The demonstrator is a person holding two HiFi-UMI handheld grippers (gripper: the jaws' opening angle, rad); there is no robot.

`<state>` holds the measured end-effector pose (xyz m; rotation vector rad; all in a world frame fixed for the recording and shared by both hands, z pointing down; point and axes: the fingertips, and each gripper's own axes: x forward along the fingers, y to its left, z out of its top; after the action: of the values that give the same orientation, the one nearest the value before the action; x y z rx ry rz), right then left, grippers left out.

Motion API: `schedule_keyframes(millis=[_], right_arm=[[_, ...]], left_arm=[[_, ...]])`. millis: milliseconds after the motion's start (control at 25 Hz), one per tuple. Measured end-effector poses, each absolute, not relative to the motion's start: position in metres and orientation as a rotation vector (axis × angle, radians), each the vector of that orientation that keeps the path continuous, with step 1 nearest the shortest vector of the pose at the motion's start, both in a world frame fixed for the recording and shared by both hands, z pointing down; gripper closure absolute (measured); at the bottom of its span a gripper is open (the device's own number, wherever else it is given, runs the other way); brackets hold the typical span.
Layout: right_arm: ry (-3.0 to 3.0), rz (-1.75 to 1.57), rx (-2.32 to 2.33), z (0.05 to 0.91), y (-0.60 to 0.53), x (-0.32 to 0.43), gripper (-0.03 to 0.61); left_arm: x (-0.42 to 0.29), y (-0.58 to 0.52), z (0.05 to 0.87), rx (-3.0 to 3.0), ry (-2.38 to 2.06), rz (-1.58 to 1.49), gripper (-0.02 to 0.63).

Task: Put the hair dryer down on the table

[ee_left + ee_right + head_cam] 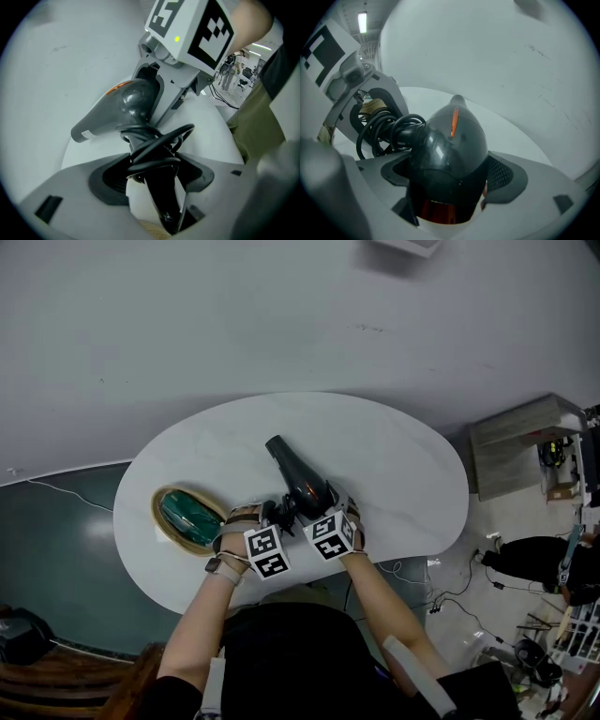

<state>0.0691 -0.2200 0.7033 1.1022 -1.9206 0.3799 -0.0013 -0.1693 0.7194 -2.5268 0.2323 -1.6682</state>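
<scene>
Fingers of the left gripper [154, 174] clenched the hair dryer [298, 486] by its handle, and the right gripper [450, 183] clenched its body. At left, a basket [157, 512] held something green [190, 518].

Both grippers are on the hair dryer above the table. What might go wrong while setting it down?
1. The coiled cord loops between the left gripper's jaws at the handle; it may snag on release and drag the hair dryer.
2. The right gripper clamps the rounded, glossy body; if one gripper lets go first, the dryer could twist or slip.
3. It's held near the table's near edge, so it might roll off.
</scene>
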Motion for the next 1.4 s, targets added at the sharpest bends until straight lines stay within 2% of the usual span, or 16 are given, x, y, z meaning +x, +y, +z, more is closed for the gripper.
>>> schedule_keyframes(millis=[560, 1400], right_arm=[[-1.895, 0.379, 1.074, 0.722, -0.245, 0.079, 0.149], [-1.890, 0.249, 0.984, 0.721, -0.307, 0.067, 0.149]], left_arm=[[-0.002, -0.184, 0.704, -2.680, 0.364, -1.618, 0.285], [-0.039, -0.206, 0.680, -2.675, 0.699, -1.615, 0.284]])
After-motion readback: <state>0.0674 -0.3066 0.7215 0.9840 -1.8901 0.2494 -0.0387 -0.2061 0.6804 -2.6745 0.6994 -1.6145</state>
